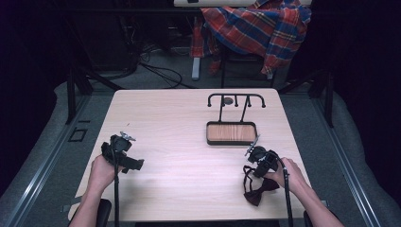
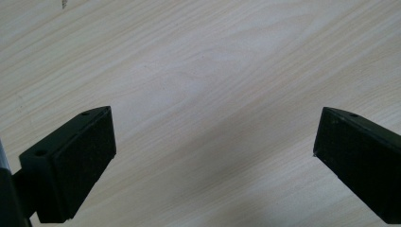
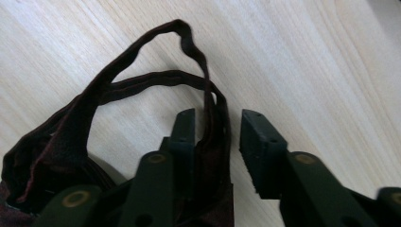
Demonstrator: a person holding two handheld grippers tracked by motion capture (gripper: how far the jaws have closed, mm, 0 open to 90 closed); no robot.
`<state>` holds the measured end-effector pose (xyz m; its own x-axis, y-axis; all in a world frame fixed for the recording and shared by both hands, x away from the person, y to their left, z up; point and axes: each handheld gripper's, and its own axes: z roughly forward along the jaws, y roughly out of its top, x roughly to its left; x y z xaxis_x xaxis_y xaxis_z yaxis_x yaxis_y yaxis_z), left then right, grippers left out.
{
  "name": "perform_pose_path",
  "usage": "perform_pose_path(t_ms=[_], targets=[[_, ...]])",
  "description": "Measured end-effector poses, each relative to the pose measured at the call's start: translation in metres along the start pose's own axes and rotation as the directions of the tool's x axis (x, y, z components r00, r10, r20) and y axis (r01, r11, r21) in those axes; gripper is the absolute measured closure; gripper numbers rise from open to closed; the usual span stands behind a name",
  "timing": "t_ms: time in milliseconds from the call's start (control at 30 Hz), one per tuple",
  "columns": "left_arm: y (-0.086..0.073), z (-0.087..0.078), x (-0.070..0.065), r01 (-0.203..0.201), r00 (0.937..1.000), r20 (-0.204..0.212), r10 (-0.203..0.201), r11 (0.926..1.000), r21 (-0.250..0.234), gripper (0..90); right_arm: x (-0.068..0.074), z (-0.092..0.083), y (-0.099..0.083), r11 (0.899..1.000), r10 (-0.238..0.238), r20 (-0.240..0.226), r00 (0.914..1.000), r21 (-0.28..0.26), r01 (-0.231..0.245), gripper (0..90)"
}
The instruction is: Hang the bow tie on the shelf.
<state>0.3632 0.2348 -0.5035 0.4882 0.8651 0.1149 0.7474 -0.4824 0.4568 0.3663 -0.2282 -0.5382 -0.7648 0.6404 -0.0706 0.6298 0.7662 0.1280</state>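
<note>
Right gripper: at 5 o'clock on the table, held in right hand; jaws part-open, strap lying in the gap against one pad, not clamped.
Bow tie: dark maroon, flat on the table at 5 o'clock, touching the right gripper; its strap loops up ahead of the jaws.
Left gripper: at 8 o'clock, in left hand; jaws wide apart, holding nothing, over bare wood.
Stand: black hooked rack on wood tray, at 1 o'clock, well apart from the bow tie.
Plaid shirt: beyond the table, 12 o'clock.
</note>
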Motion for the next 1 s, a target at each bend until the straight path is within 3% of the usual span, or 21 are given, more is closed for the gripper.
perform_pose_path(t_ms=[233, 600, 667, 800, 833, 1000], targets=[[-0.001, -0.001, 0.001, 0.009, 1.0, -0.001, -0.009, 1.0, -0.002, 0.1, -0.002, -0.004, -0.004, 1.0, 0.005, 0.027, 0.9996, -0.008, -0.005, 84.3], [-0.001, -0.001, 0.002, 0.009, 1.0, 0.0, -0.009, 0.9999, -0.006, 0.1, -0.001, -0.029, -0.01, 0.994, 0.034, 0.09, 0.9954, -0.109, -0.024, 87.7], [-0.002, -0.001, 0.002, 0.009, 1.0, -0.001, -0.009, 0.9999, -0.007, 0.1, -0.001, -0.033, -0.013, 0.986, 0.065, 0.081, 0.9946, -0.16, -0.052, 87.8], [-0.002, -0.001, 0.002, 0.011, 0.9999, 0.001, -0.011, 0.9999, -0.009, 0.1, -0.001, -0.043, -0.018, 0.981, 0.075, 0.098, 0.9924, -0.184, -0.056, 87.9], [-0.002, -0.001, 0.002, 0.011, 0.9999, 0.0, -0.011, 0.9999, -0.008, 0.1, -0.001, -0.048, -0.02, 0.976, 0.082, 0.118, 0.9895, -0.212, -0.056, 87.9], [-0.002, -0.002, 0.002, 0.008, 1.0, -0.001, -0.008, 0.9999, -0.01, 0.1, 0.0, -0.058, -0.022, 0.965, 0.096, 0.129, 0.987, -0.257, -0.06, 88.0]])
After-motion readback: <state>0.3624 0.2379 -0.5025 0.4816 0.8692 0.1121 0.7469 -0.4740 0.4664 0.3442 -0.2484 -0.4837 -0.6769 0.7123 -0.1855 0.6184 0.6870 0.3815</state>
